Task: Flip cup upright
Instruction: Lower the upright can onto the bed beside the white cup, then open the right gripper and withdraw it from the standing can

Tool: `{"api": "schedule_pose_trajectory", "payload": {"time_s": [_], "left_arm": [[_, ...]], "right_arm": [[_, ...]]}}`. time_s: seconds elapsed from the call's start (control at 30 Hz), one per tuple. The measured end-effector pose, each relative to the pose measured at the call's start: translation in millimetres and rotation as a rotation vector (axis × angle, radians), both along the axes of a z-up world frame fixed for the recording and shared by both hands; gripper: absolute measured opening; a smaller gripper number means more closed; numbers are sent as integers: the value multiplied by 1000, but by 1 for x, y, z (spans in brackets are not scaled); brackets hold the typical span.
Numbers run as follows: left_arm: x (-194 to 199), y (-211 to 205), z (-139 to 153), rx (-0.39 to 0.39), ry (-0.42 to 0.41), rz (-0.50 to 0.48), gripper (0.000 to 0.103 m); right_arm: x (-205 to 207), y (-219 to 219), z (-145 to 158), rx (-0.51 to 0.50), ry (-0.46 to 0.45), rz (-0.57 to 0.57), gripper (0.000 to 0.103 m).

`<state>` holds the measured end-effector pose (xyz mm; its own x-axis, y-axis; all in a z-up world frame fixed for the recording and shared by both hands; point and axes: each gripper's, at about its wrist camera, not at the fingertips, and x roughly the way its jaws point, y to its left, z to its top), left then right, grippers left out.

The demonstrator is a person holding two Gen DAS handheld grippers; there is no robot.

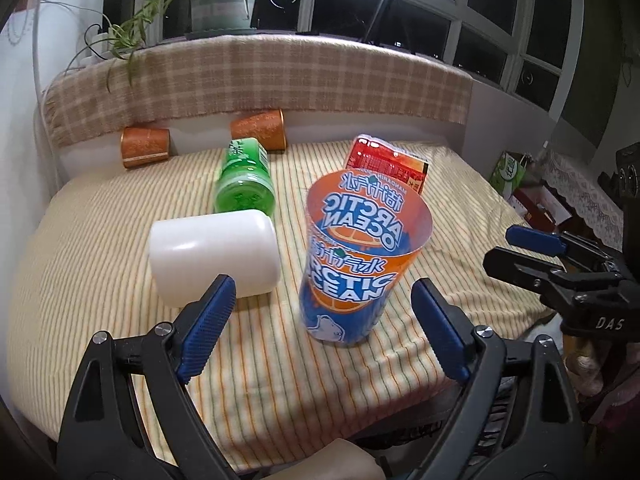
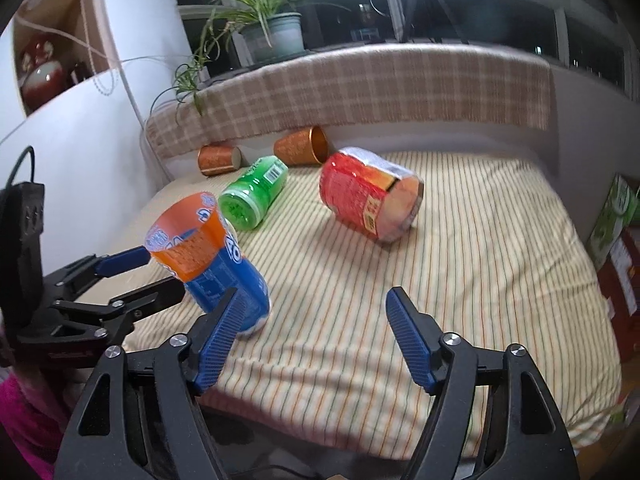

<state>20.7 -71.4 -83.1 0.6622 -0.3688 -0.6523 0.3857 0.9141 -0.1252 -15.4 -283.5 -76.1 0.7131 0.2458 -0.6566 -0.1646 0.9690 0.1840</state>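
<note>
Arctic Ocean cup stands mouth-up on the striped cloth, both grippers spread and empty.

The left gripper brackets the cup's base without visibly touching it; the right gripper gapes just right of the cup. A white cup lies just left of it, a green cup behind. The cloth looks soft: a finger brushing the tall, slightly leaning cup on withdrawal could topple it.

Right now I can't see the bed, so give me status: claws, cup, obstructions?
Left claw open, straddling the Arctic Ocean cup. Right claw open, empty. Cup standing mouth-up, slightly tilted. White cup lying close beside it.
</note>
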Motion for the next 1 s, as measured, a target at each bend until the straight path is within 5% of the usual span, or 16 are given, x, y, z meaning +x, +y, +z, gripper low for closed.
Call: {"api": "schedule_pose_trajectory", "payload": {"time_s": [0.27,0.67,1.0], "left_arm": [[-16,14,16,2,-81,44,92],[-35,46,44,25,-301,255,92],[-36,51,46,48,-324,263,92]], "right_arm": [[2,19,8,-64,-85,-35,80],[-3,37,14,-108,-169,-119,81],[-12,39,25,-147,-229,-164,81]]}}
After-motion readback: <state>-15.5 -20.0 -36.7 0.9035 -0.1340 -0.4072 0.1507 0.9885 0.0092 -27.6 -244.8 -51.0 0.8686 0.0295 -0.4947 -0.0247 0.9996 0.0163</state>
